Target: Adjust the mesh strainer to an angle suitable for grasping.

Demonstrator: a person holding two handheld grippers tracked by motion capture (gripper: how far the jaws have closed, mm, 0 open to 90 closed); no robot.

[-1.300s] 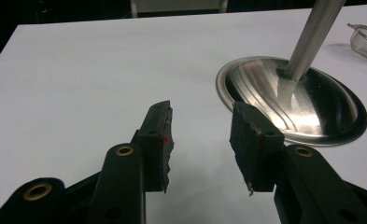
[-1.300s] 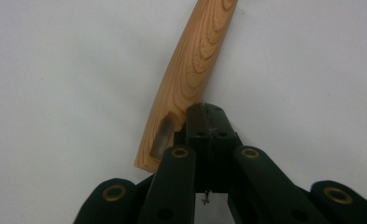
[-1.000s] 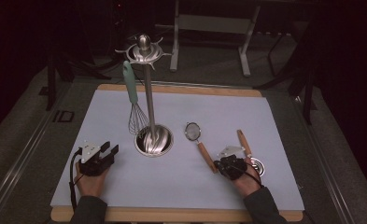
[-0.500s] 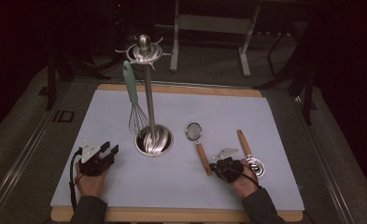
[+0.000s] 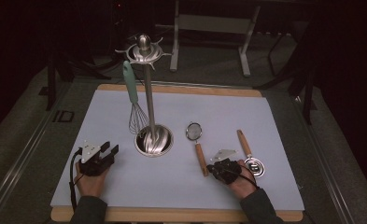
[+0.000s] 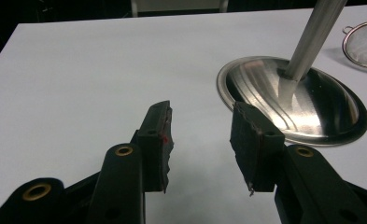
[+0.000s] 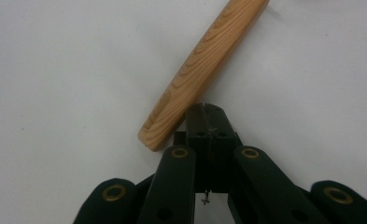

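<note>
A steel utensil stand [image 5: 154,140] rises at the middle of the pale mat, and a whisk [image 5: 133,100] with a teal handle hangs from its top hooks. To its right lies a small strainer [image 5: 194,131] with a wooden handle [image 5: 200,156]. A second wooden-handled utensil [image 5: 243,142] lies further right. My right gripper [image 5: 210,169] is shut with nothing between its jaws. In the right gripper view its tips [image 7: 204,112] sit right beside the rounded end of the wooden handle [image 7: 204,65]. My left gripper [image 5: 110,150] rests open left of the stand, its jaws [image 6: 200,135] empty near the stand's base [image 6: 293,102].
The mat lies on a wooden board [image 5: 181,214] whose edge shows at front and back. A metal frame [image 5: 209,28] stands in the dark behind the table. The strainer's mesh [image 6: 365,42] shows at the right edge of the left gripper view.
My right gripper has shifted slightly left, closer to the end of the strainer's handle. The left gripper has stayed where it was.
</note>
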